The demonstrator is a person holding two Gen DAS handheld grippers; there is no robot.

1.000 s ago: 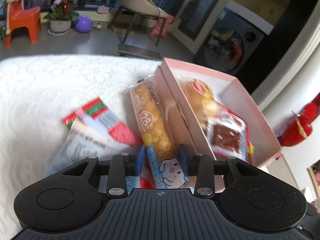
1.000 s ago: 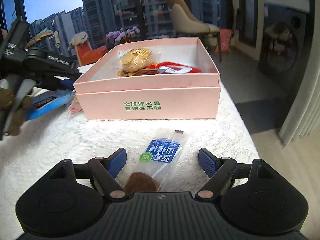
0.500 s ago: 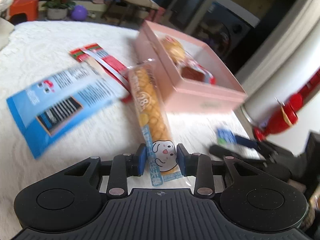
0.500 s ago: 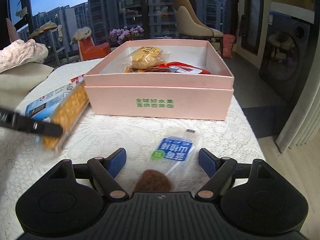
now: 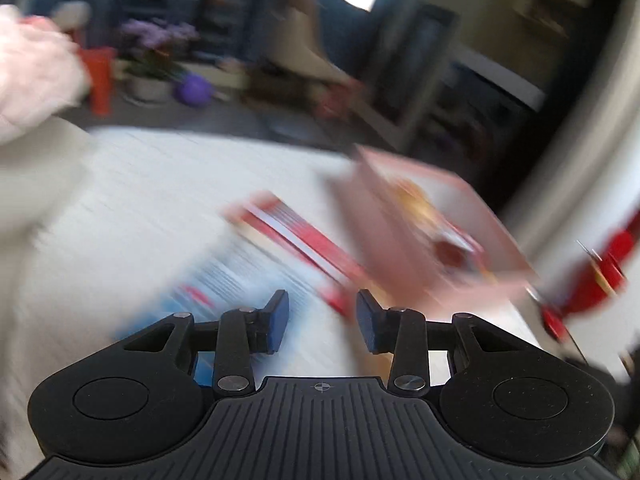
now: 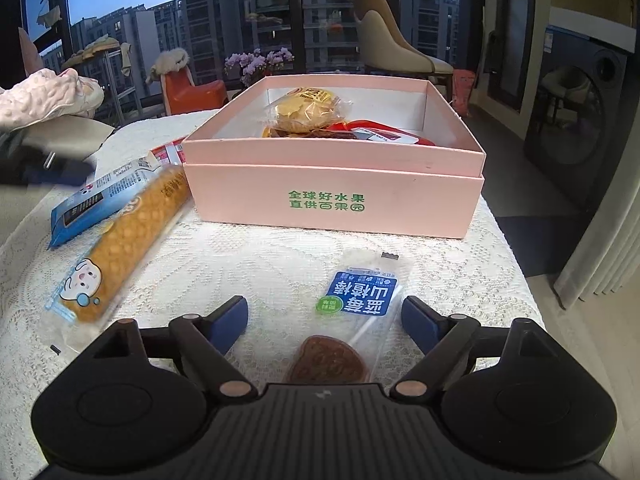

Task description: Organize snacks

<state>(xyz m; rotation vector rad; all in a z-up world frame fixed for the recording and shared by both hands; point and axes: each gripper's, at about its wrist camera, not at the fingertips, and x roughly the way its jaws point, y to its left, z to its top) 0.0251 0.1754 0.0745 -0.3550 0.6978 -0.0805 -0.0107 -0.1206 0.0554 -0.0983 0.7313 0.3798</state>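
— Blur fills the left wrist view: left gripper, jaws opening on nothing, aimed left of the pink box.

— Right wrist view: right gripper, wide and opening, straddles the lollipop packet before the box, likely next in.

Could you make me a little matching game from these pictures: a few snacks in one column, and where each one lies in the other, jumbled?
Things:
1. Round cracker pack
2. Long yellow snack pack
3. Blue-label lollipop
4. Blue flat packet

Places:
A. On the cloth, between the right tongs' open fingers
B. Inside the pink box
C. On the cloth left of the box, nearer the camera
D. Partly under the yellow pack

Pairs: 1-B, 2-C, 3-A, 4-D
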